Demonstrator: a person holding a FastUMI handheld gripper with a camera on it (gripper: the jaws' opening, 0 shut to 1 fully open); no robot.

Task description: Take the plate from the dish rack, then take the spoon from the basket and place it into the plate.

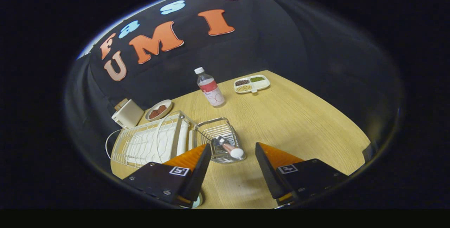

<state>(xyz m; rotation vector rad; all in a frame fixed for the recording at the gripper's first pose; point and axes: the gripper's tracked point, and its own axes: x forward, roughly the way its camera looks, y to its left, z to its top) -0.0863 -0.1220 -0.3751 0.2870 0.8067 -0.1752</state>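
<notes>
The gripper (232,159) hung open above the wooden worktop (299,122), its fingers spread wide with nothing between them but bare wood. Just ahead of the fingers, toward eleven o'clock, stood the small wire basket (218,134), clipped against the right side of the dish rack (151,140). The spoon (225,145) lay tilted in the basket: its rounded pale handle end hung over the near rim, pointing back at five o'clock toward the gripper, while the long axis ran up toward eleven o'clock. A thin wire-like piece carried on along that line, possibly the spoon's stem or part of the basket; the fisheye blur left that unclear.

A curved pale edge showed under the left finger, which may have been the plate (197,201), though too little was visible to be sure.

The risks looked plain enough. The handle end was smooth and rounded, so fingers closing off-centre could squeeze it out sideways. The left finger sat close to the basket's near corner, and a straight approach might snag the wire and drag the basket, or tip the spoon deeper in. Lifting along the tilt seemed safer than pulling flat.
</notes>
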